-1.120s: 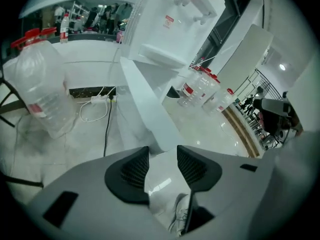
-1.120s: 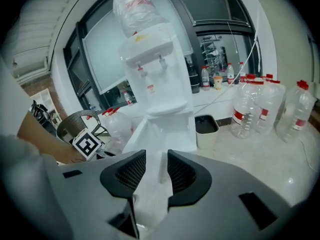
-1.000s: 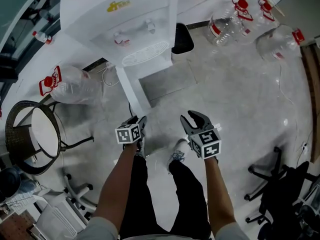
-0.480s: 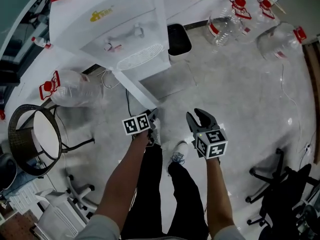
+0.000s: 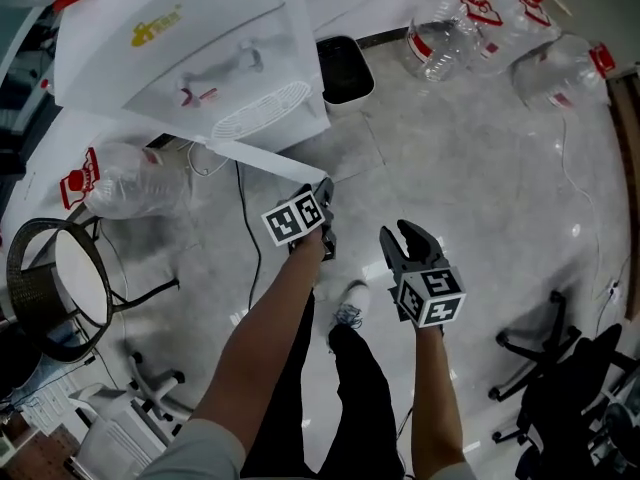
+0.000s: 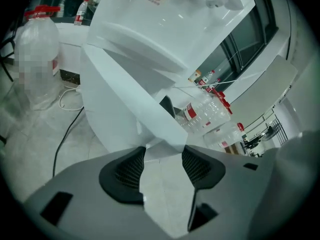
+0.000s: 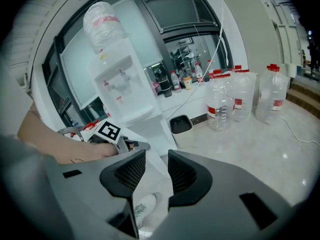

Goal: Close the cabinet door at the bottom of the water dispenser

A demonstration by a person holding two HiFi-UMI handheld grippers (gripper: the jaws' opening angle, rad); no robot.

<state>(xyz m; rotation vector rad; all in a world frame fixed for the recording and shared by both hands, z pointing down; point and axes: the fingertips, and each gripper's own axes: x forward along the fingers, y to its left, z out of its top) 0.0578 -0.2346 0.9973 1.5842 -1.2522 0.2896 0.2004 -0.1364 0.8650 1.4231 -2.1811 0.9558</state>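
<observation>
The white water dispenser [image 5: 190, 38] stands at the top left of the head view. Its bottom cabinet door [image 5: 260, 158] hangs open as a thin white panel slanting out to the right. My left gripper [image 5: 325, 196] is at the door's free end. In the left gripper view the door's [image 6: 135, 99] outer edge sits between the tips of the left gripper [image 6: 163, 156], whose jaws are opening, the pads not pressing on it. My right gripper [image 5: 398, 236] hovers over the floor to the right of the door, open and holding nothing [image 7: 156, 159].
A black bin [image 5: 342, 68] stands just right of the dispenser. Empty water bottles [image 5: 440, 38] lie behind it and one [image 5: 130, 178] lies at the left. A round basket [image 5: 60, 268] and a chair base [image 5: 545, 353] flank the person's legs [image 5: 350, 388]. A cable [image 5: 240, 218] crosses the floor.
The left gripper has travelled right and up the picture at the door's end, and the door has swung round with it. The right gripper has drifted slightly lower and to the right.
</observation>
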